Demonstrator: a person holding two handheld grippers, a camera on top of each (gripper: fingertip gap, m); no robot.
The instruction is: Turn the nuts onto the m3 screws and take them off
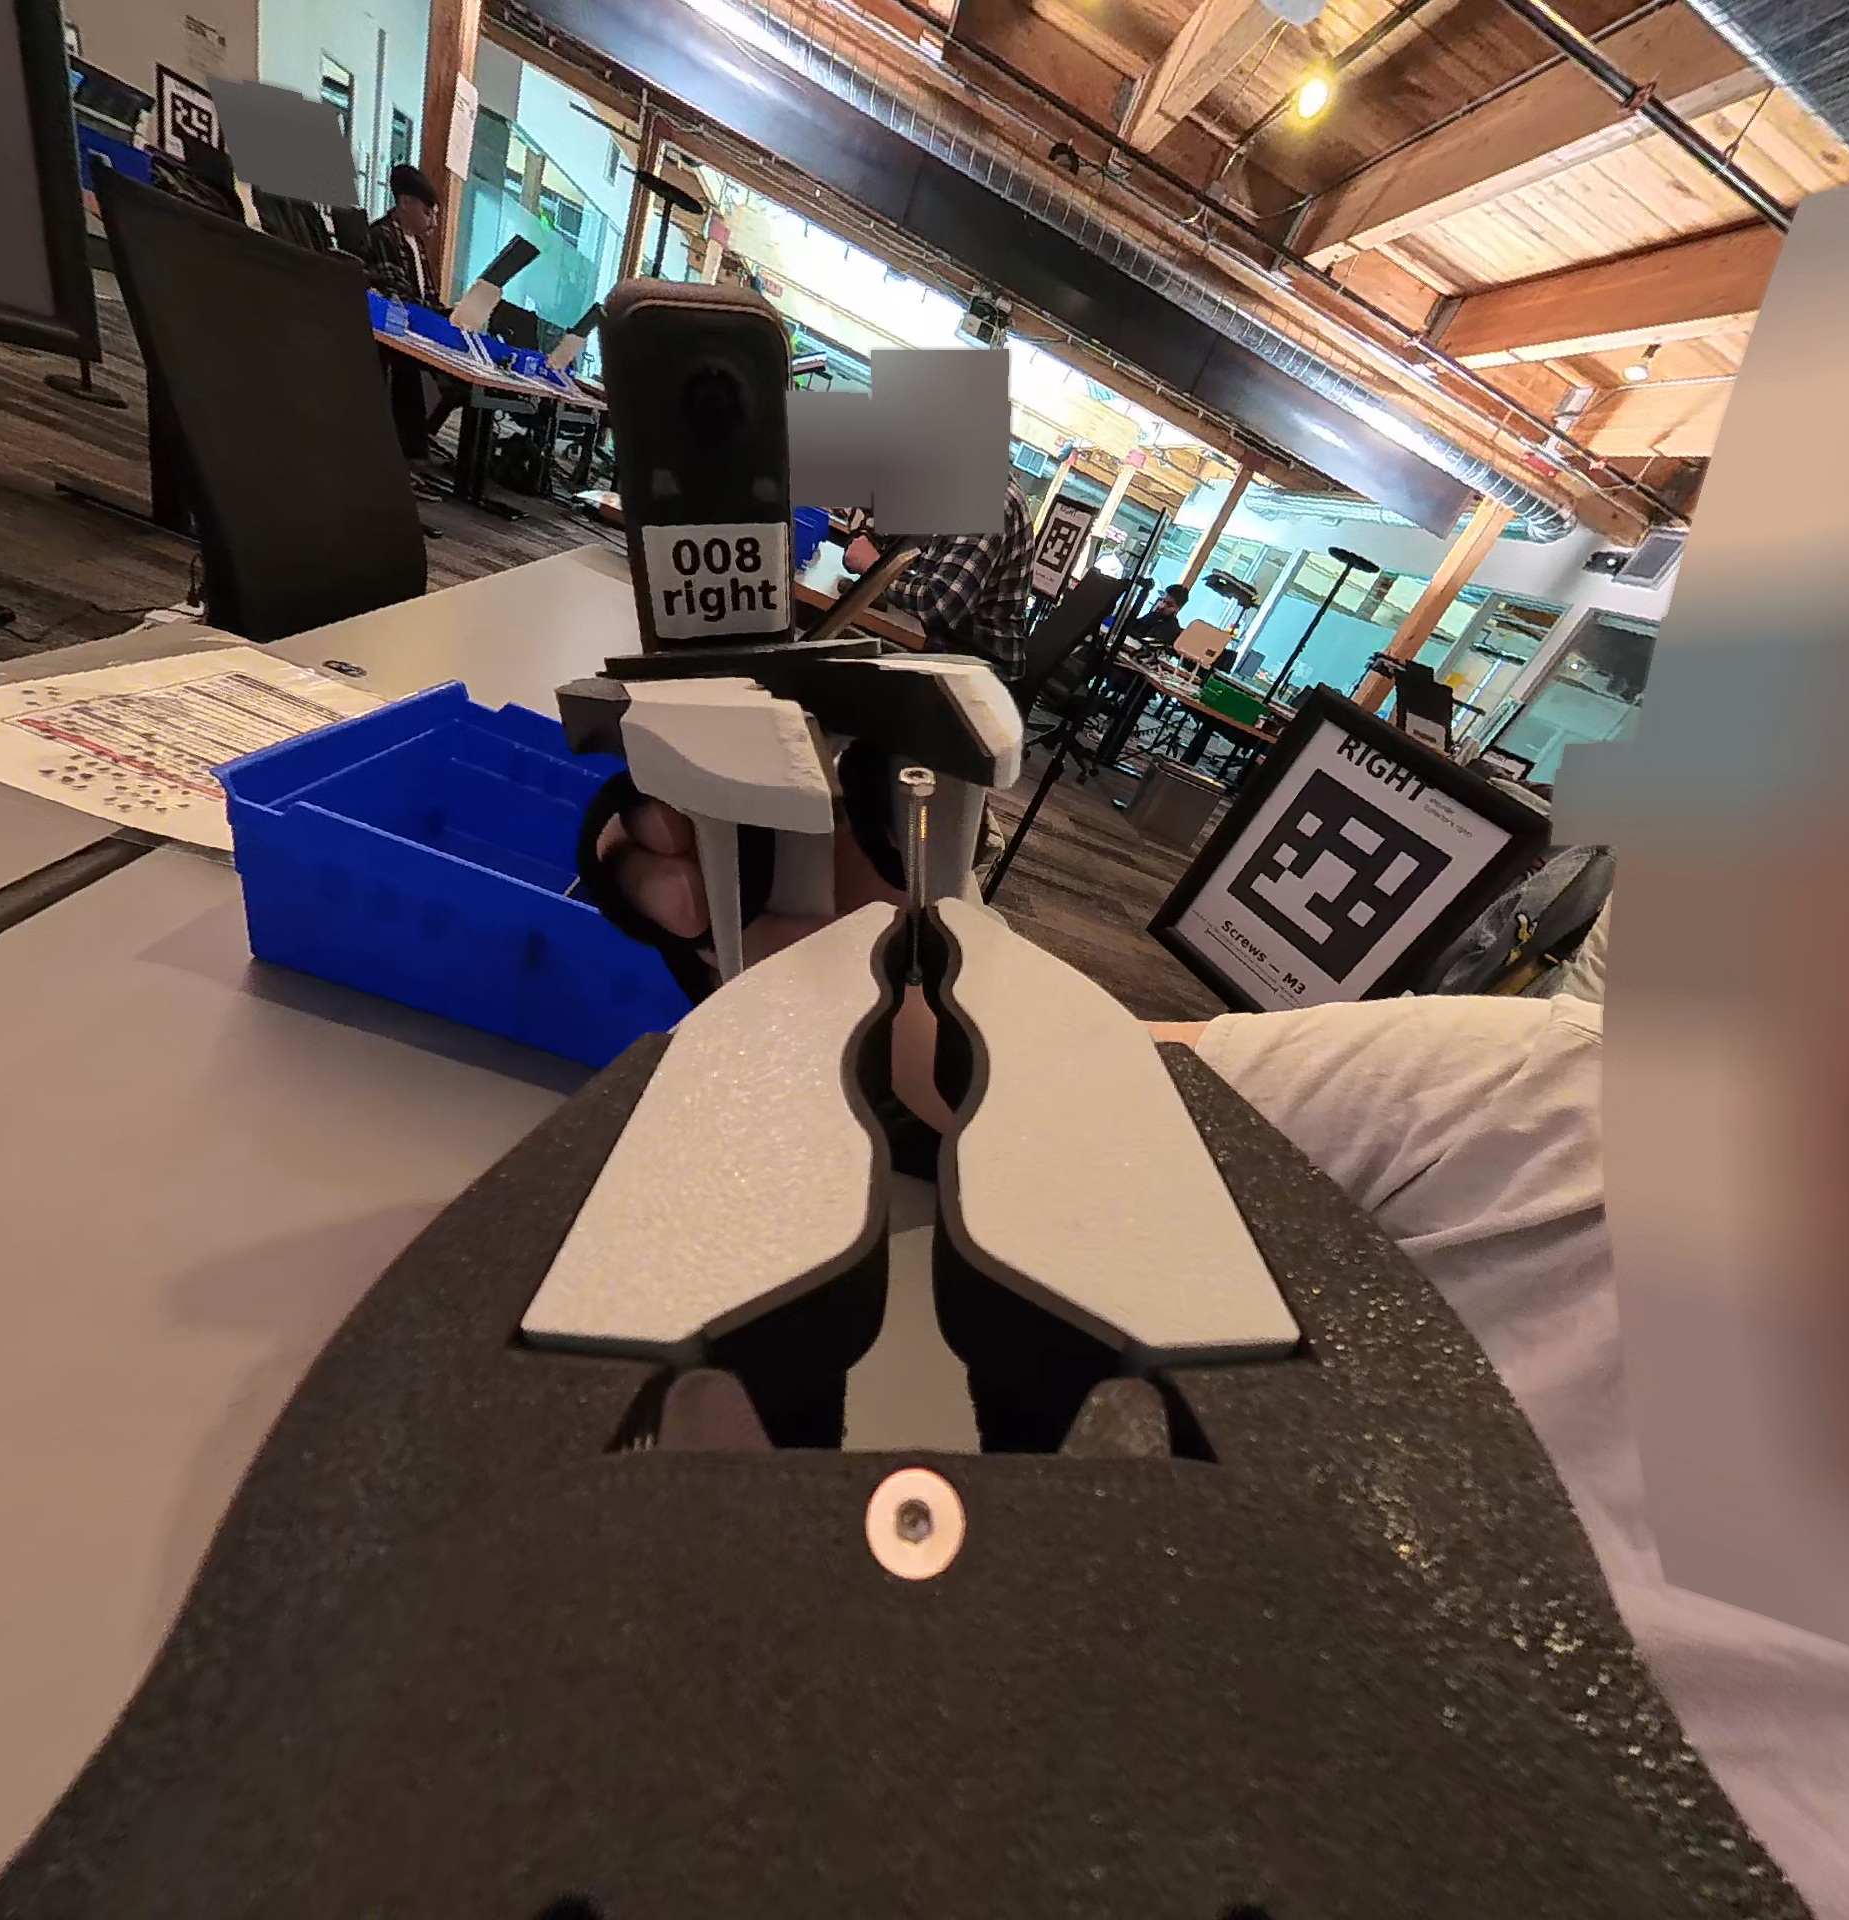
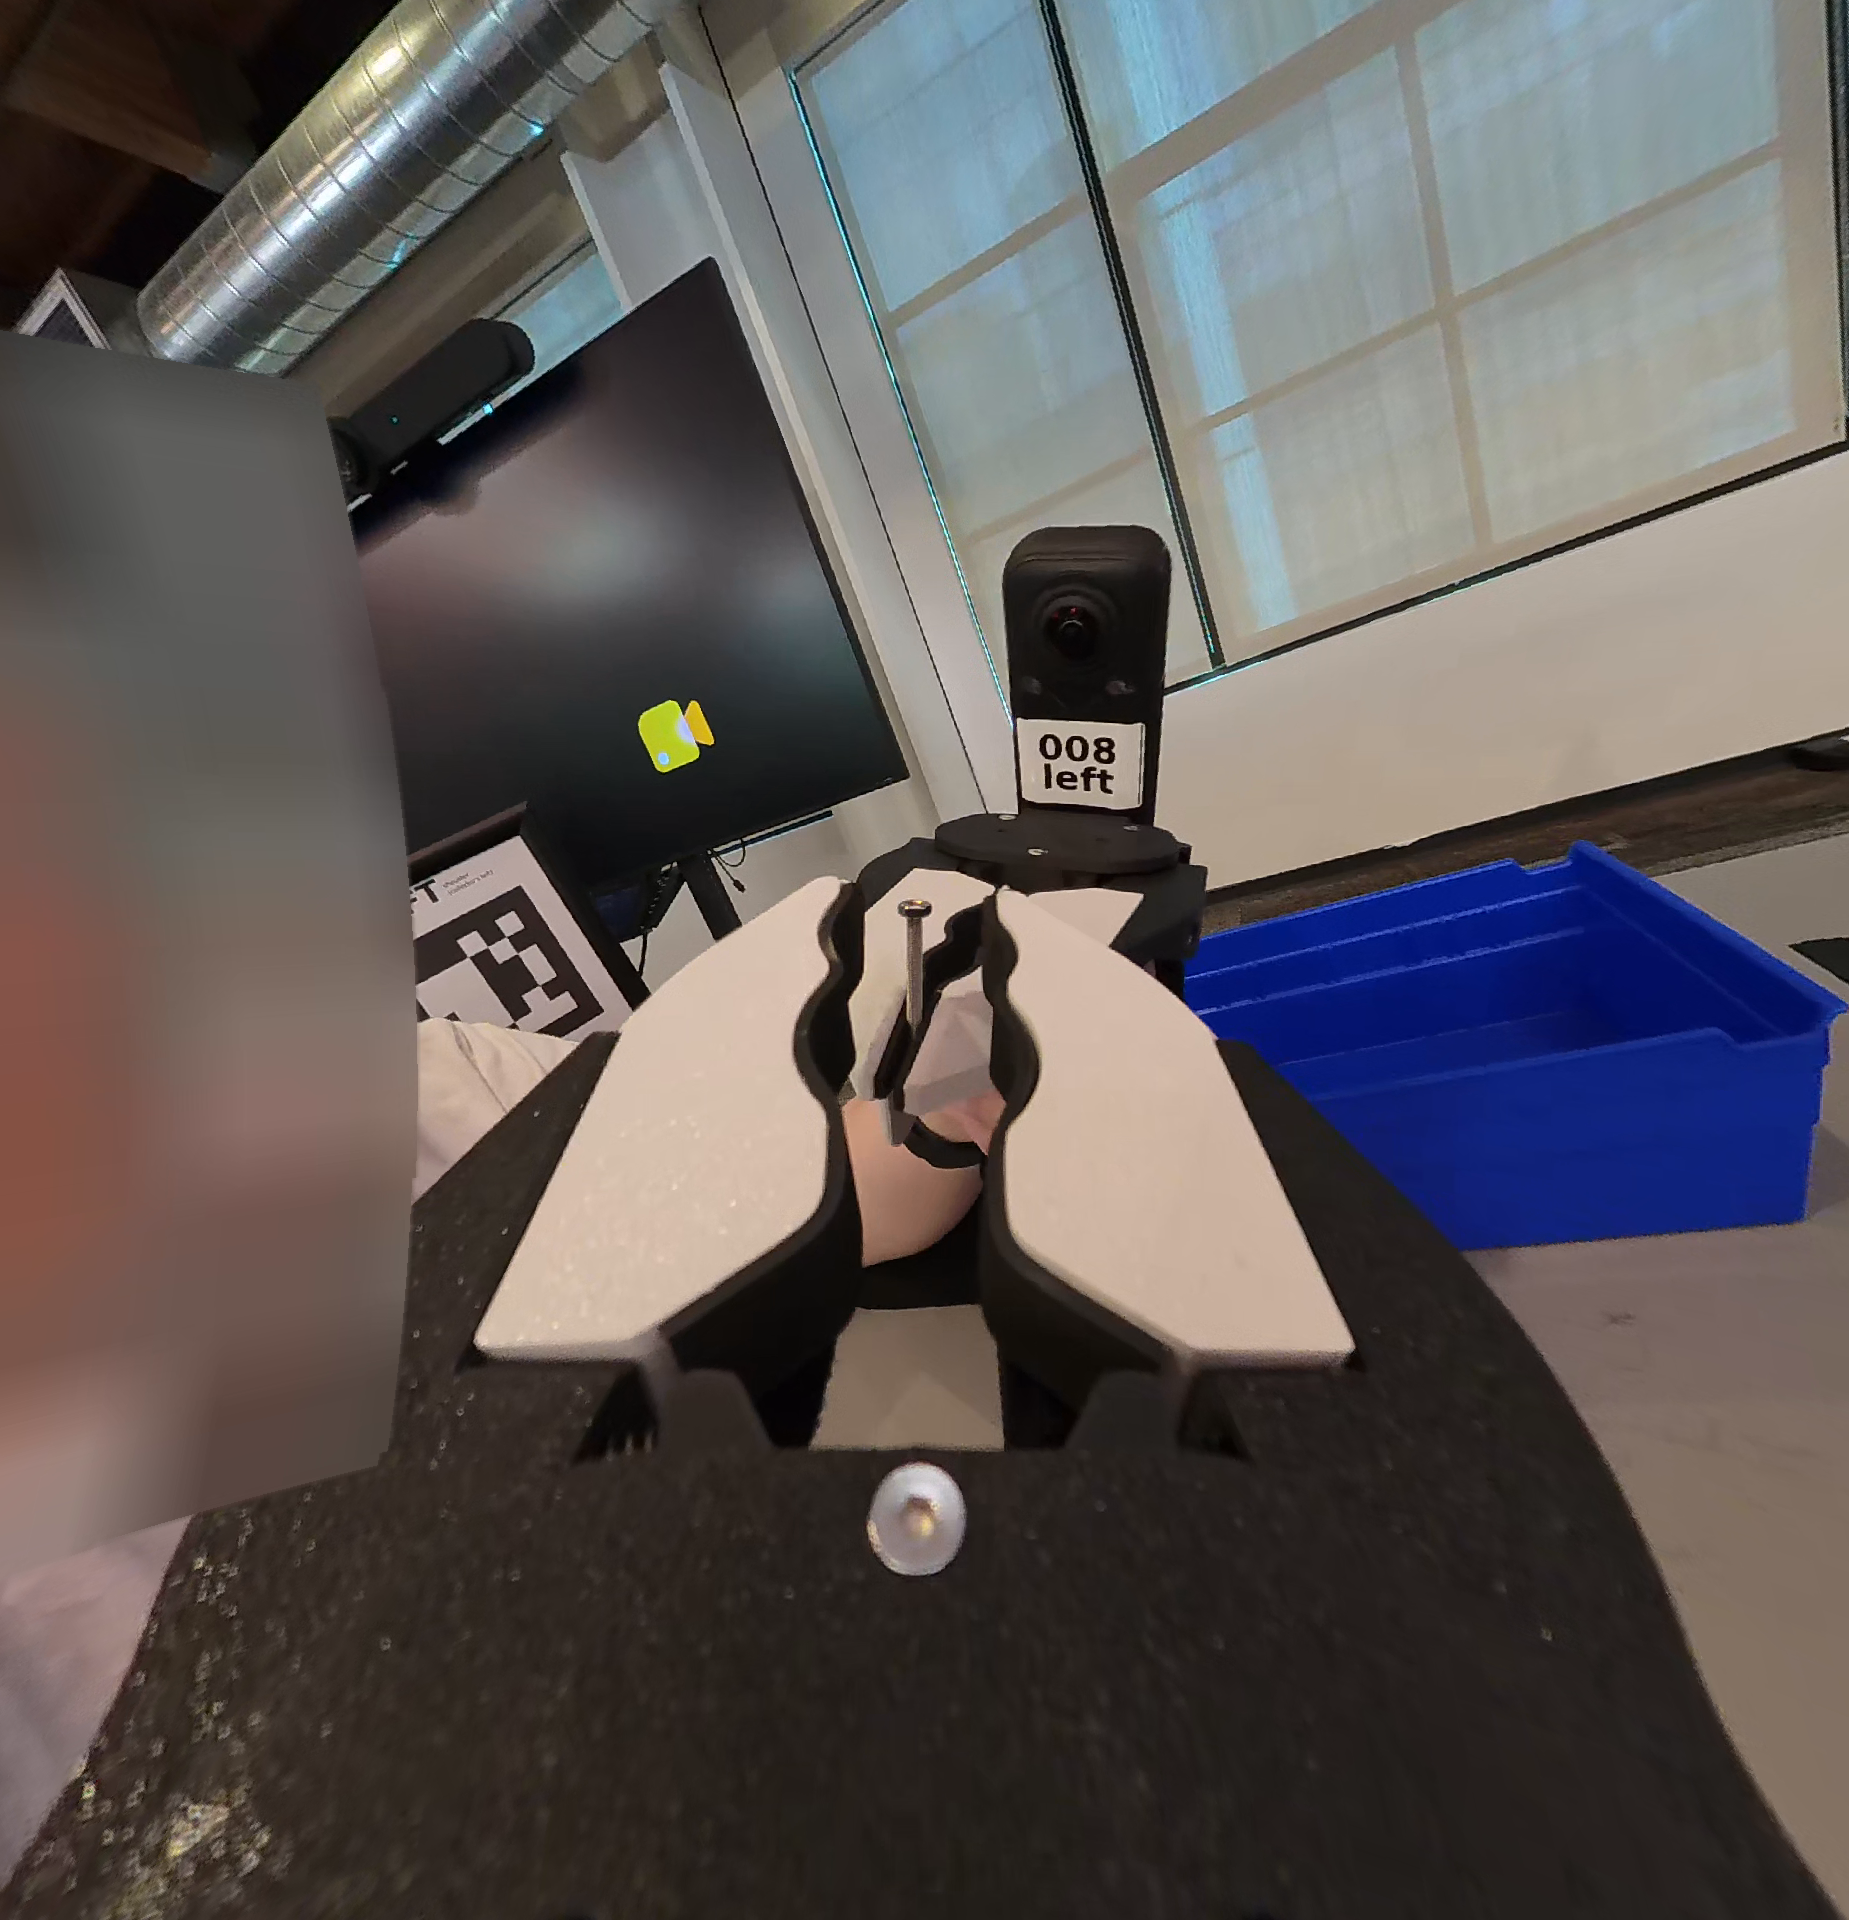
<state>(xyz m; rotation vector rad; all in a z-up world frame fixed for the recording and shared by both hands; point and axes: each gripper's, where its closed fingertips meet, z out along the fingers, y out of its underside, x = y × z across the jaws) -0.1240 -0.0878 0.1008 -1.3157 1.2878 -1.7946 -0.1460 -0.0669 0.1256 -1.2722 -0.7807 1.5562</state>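
1. Left wrist view: the left gripper [image 1: 915,914] has its two white fingers [image 1: 754,1132] pressed together at the tips, clamped on the lower end of an m3 screw [image 1: 916,852]
2. The screw stands upright above the fingertips with its head at the top; no nut can be made out on its shank at this size
3. Just behind the screw is the right gripper [image 1: 795,790], facing this camera, with a hand [image 1: 660,873] on its black handle; from here I cannot tell whether its tips touch the screw
4. A blue bin [image 1: 432,862] sits on the grey table [image 1: 172,1143] to the left of both grippers, with a printed sheet [image 1: 141,727] beyond it; a framed marker sign [image 1: 1346,862] stands at the right
5. Right wrist view: the right gripper [image 2: 915,925] is released, its white fingers [image 2: 691,1122] apart with a clear gap between the tips
6. Through that gap the same m3 screw [image 2: 914,977] shows, upright with head on top, its lower end pinched by the left gripper [image 2: 904,1049] facing this camera
7. The right fingers flank the screw without visibly touching it
8. The blue bin [image 2: 1522,1049] lies on the table [image 2: 1678,1455] to the right; a dark screen [image 2: 608,623] and a marker sign [image 2: 515,966] stand behind at the left
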